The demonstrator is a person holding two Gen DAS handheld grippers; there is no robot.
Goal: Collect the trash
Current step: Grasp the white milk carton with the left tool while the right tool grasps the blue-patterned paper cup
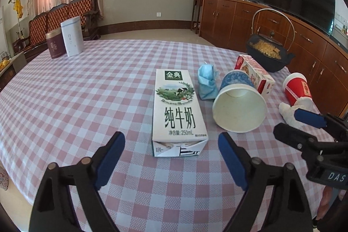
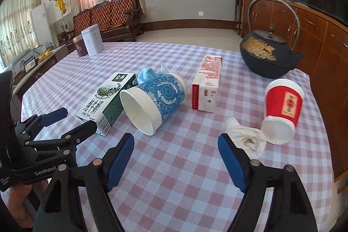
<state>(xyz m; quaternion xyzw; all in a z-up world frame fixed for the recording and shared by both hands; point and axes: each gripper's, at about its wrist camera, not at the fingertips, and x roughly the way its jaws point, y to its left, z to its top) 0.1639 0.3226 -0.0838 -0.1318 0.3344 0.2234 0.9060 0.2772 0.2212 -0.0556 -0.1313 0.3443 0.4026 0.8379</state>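
Note:
Trash lies on a pink-checked tablecloth (image 1: 76,101). A white milk carton (image 1: 178,110) lies flat; its near end sits just ahead of my open left gripper (image 1: 170,138), pads clear of it. To its right are a blue face mask (image 1: 206,82), a tipped blue-patterned paper cup (image 1: 239,105), a red-and-white carton (image 1: 256,75), a tipped red cup (image 1: 296,87) and a crumpled tissue (image 1: 289,110). My right gripper (image 2: 176,137) is open over bare cloth, with the tissue (image 2: 245,138) beside its right finger and the red cup (image 2: 282,105) beyond.
A black cast-iron teapot (image 2: 267,55) stands at the table's far right. Two tins, one white (image 1: 71,38) and one maroon (image 1: 55,46), stand at the far left. A wooden cabinet (image 1: 304,40) with a television runs along the right; a wooden sofa (image 2: 108,14) is behind.

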